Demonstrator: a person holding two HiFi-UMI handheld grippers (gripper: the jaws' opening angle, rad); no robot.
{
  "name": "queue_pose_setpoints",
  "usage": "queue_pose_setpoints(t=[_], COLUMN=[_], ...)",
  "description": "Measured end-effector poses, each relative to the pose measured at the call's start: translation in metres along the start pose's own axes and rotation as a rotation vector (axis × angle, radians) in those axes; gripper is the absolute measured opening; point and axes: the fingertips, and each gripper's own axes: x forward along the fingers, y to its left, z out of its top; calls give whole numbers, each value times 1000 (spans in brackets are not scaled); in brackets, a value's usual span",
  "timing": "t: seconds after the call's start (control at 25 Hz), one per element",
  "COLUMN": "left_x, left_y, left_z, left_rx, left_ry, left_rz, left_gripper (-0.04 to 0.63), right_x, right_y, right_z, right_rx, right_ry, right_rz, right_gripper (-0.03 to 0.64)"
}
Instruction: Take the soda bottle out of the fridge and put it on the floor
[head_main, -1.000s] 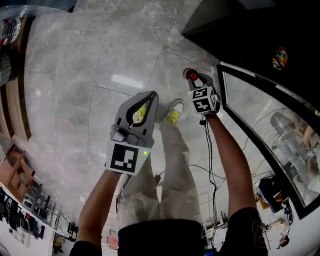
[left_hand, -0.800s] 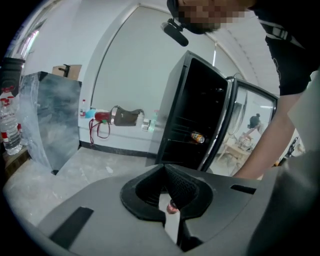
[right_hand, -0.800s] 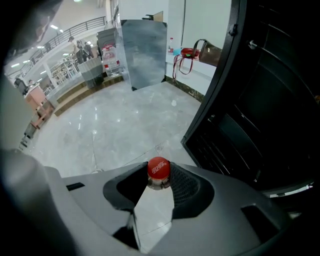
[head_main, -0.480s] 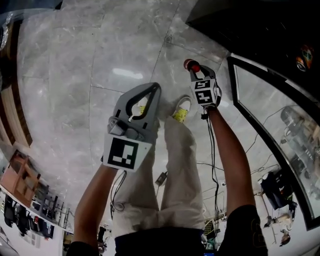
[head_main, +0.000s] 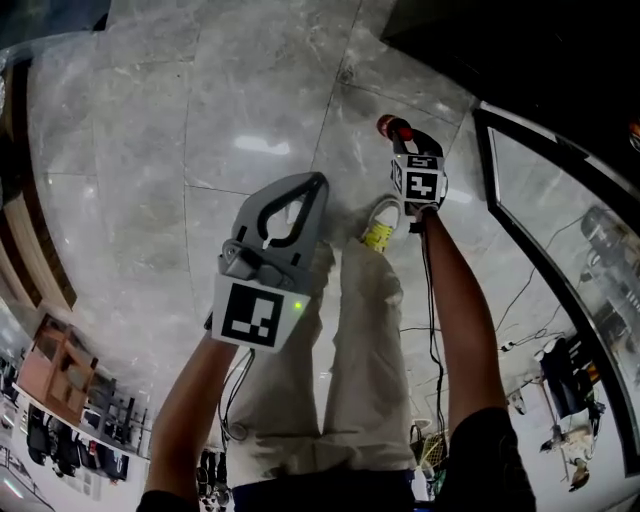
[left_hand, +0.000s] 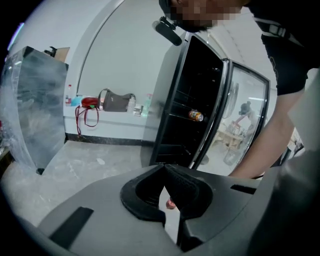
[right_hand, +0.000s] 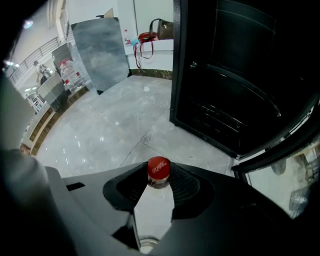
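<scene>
The right gripper (right_hand: 159, 176) is seen part-closed on the bottle (right_hand: 152, 207): the clear neck is pinched between the ribbed pads, and the red cap (right_hand: 159, 168) stands just past the fingertips. The bottle's body runs back between the jaws toward the camera. Ahead of this gripper and to its right the open fridge (right_hand: 235, 75) is seen, dark inside, with its glass door (head_main: 560, 260) swung out at the gripper's right. The bottle is thus held outside the fridge, over the marble floor (head_main: 200, 120); whether it touches the floor cannot be told. The left gripper (head_main: 317, 181) is held to the left of the right one and nearer the person, apart from it. Its jaws are closed tip to tip, and nothing is gripped between them. A yellow shoe (head_main: 380, 230) is seen between the two grippers
</scene>
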Motion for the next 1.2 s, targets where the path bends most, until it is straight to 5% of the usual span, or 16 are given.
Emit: queue_pose_setpoints(t=[0.56, 1.08, 1.2], left_x=[20, 15, 13], left_y=[16, 4, 2], left_z=[-32, -34, -26], left_rx=[19, 14, -15], left_ry=[32, 37, 32], left_rz=[-64, -75, -66], left_gripper=[18, 18, 18], right_x=[51, 62, 55], right_y=[-19, -10, -8], right_z=[-3, -5, -6], right_rx=[122, 175, 171], right_ry=[-6, 3, 18], right_rz=[-111, -87, -68], right_gripper=[130, 133, 240])
